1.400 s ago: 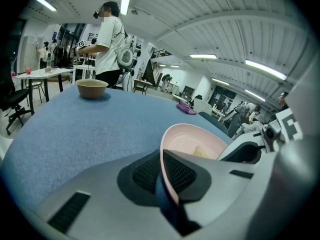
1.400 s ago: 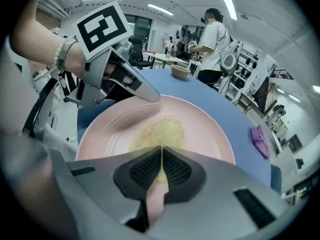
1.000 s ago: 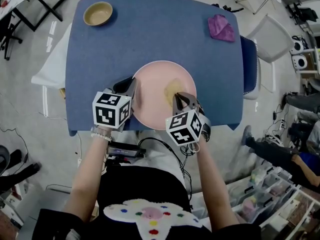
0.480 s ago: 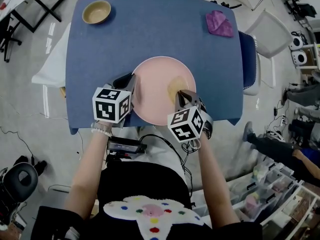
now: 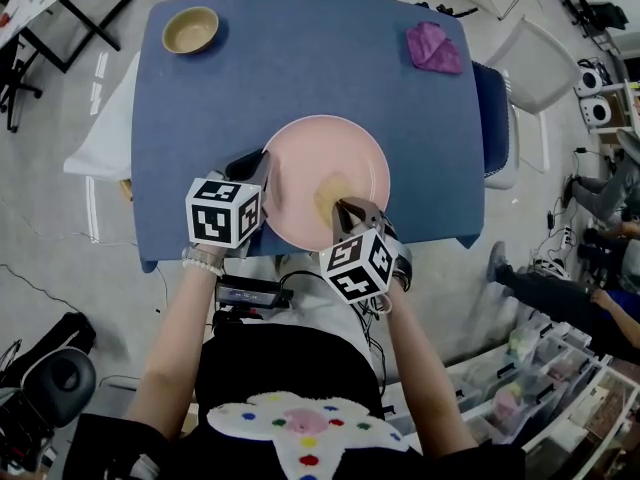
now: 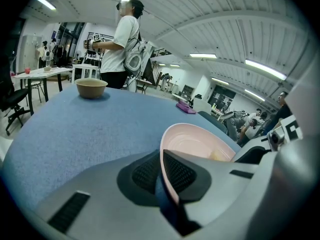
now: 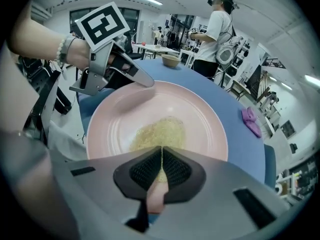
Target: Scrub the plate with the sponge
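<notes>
Left hand-held gripper clamps plate rim. Right hand-held gripper pinches sponge. Best now: press sponge flat, sweep wide circles, brace plate on counter.

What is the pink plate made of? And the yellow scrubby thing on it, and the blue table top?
Plate: smooth plastic or glazed ceramic; evenly pink with a soft shine and faint rings, so either is possible.
Sponge: a thin, rough yellow pad that looks fibrous, like a scouring cloth.
Table top: dull blue with a fuzzy grain, probably felt or carpet-like fabric.
</notes>
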